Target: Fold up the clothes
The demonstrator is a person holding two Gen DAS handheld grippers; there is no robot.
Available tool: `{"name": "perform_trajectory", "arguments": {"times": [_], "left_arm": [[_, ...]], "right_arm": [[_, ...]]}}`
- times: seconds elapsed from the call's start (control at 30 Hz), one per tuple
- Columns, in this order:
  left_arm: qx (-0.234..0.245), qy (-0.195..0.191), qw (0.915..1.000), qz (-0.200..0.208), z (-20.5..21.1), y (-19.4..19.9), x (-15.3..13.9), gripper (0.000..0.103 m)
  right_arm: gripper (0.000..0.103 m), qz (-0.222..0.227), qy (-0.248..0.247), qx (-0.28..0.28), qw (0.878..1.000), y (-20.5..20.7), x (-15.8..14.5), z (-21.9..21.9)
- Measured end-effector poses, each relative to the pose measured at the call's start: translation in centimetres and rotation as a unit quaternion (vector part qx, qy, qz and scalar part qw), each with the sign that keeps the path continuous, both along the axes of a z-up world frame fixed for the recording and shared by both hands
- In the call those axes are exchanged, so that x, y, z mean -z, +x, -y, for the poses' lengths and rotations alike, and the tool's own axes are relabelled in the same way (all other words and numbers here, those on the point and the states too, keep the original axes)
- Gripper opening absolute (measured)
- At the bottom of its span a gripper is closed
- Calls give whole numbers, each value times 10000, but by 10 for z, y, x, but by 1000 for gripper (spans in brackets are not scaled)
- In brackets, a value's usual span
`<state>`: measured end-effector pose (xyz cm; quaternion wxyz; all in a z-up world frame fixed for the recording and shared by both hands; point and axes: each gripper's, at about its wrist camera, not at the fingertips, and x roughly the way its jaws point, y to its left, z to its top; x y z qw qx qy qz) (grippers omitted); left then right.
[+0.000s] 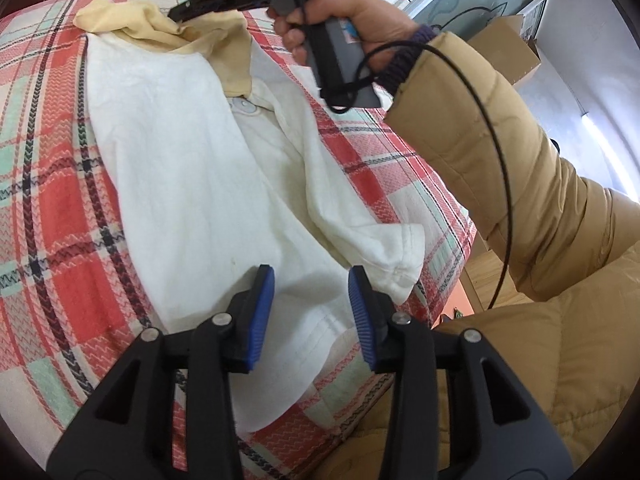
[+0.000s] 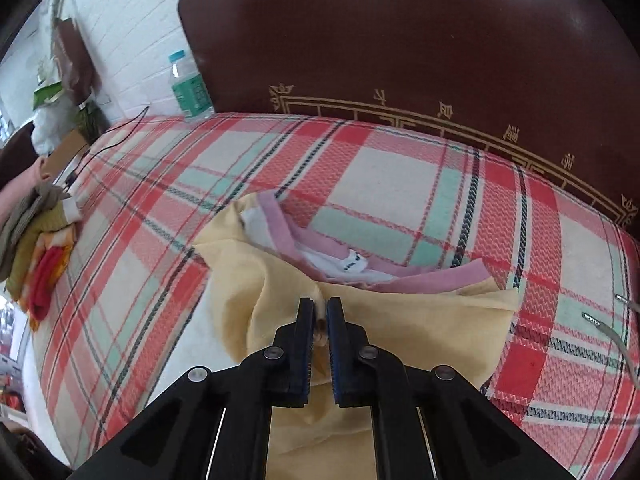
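Landmark: the white shirt (image 1: 192,184), spread along the plaid bed cover (image 1: 52,216). Notes run left to right from it.

- Left of the shirt, seen from the right wrist: a stack of folded clothes (image 2: 36,248) near the bed's edge, well apart from the shirt. A water bottle (image 2: 190,88) stands beyond it by the dark headboard (image 2: 400,40).
- On the shirt's near end: left claw (image 1: 312,316), jaws wide, nothing between them, hovering over the hem area. Whether it touches the cloth I cannot tell.
- Shirt body: one side already laid over toward the middle; buttons show at the placket. A short sleeve (image 1: 392,256) sticks out on the right side, near the bed edge.
- Far end of the shirt: the yellow collar part (image 2: 360,320) is bunched and lifted. Right claw (image 2: 320,320) is clamped narrow on a pinch of that yellow cloth; pink trim (image 2: 400,276) lies just beyond.
- Right of the shirt: the person's hand (image 1: 352,28) on the right claw's handle, tan padded sleeve (image 1: 520,184).

Risks, as judged:
- The pinch looks small; a sharp pull could slip it free and drop the collar crooked.
- Only one end is held, so dragging could pull the whole shirt along the bed and undo the laid-over side.
- The right sleeve near the edge could slide off and spoil the fold line.
- The dangling cable (image 1: 496,128) could snag the cloth.
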<state>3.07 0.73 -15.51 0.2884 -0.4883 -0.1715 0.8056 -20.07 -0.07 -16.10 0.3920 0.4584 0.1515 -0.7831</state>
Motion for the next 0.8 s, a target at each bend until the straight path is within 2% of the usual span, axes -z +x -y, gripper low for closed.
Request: {"name": "perform_trajectory", "arguments": {"times": [0.03,0.07,0.1,0.13,0.17,0.23,0.3,0.43,0.6,0.73,0.8], "left_arm": [[-11,7,10000,-22,1,2,-2,45],[-24,17,10000,-46,2,4,-4,52],[-37,26,10000,-70,3,5,-5,59],[-107,30,9998,-134,6,8,-9,63],[-183,35,9996,-201,9,10,-13,66],[-342,51,9989,-312,20,15,-19,67],[-529,14,9980,-332,30,18,-21,69],[-933,-37,9953,-256,50,19,-16,70],[-995,-17,9950,-44,50,17,-8,70],[-969,48,9952,99,47,14,-1,72],[-917,107,9956,157,43,13,3,78]], "right_arm": [[12,-30,86,158,9998,-4,5,-1],[12,1,55,245,9997,-7,8,-4],[17,67,-83,295,9995,-7,8,-10],[24,133,-222,344,9991,-8,9,-16],[26,173,-378,359,9985,-7,6,-24],[44,168,-683,321,9970,2,-6,-43],[46,225,-965,187,9949,16,-19,-65],[64,331,-1367,-120,9900,56,-35,-110],[65,587,-1299,-246,9895,116,-18,-158],[65,850,-1228,-67,9888,153,2,-193],[65,885,-1178,10,9891,168,7,-205]]}}
